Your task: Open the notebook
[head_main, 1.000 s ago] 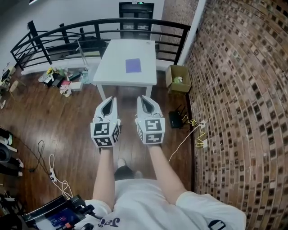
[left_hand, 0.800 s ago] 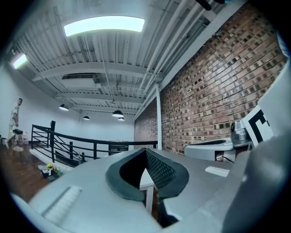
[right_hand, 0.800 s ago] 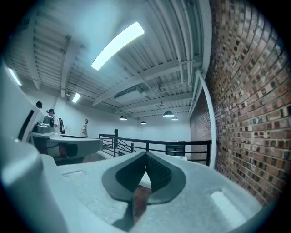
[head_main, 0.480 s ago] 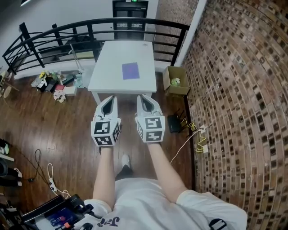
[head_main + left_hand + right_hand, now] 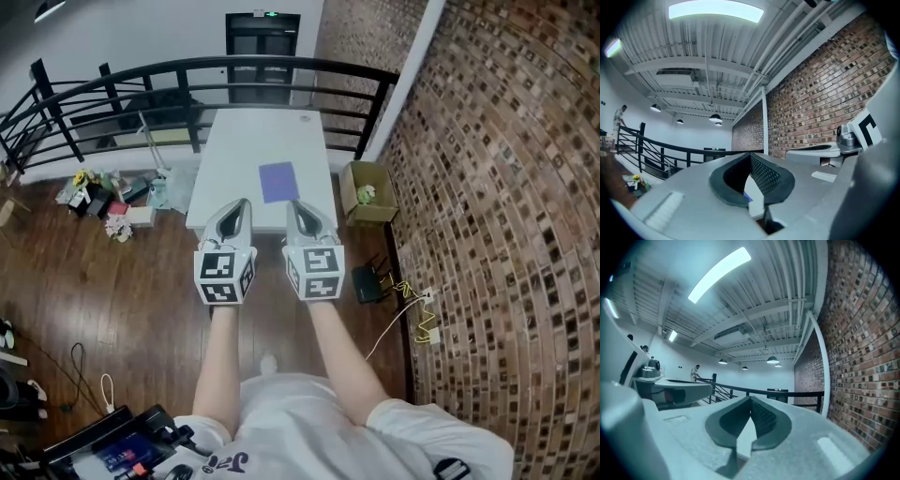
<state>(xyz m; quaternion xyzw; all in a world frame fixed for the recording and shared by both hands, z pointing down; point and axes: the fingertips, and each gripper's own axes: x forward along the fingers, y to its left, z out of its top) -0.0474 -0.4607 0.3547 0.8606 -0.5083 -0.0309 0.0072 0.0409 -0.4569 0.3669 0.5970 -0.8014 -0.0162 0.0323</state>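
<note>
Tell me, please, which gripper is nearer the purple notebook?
The right gripper: in the head view its tips sit below the notebook, at its right corner; the left gripper lies off its left edge.

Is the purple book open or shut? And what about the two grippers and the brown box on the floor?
Notebook: closed, lying flat on the white table.
Left gripper: shut, holding nothing.
Right gripper: shut, holding nothing.
Cardboard box: open at the top, standing on the floor beside the table.
</note>
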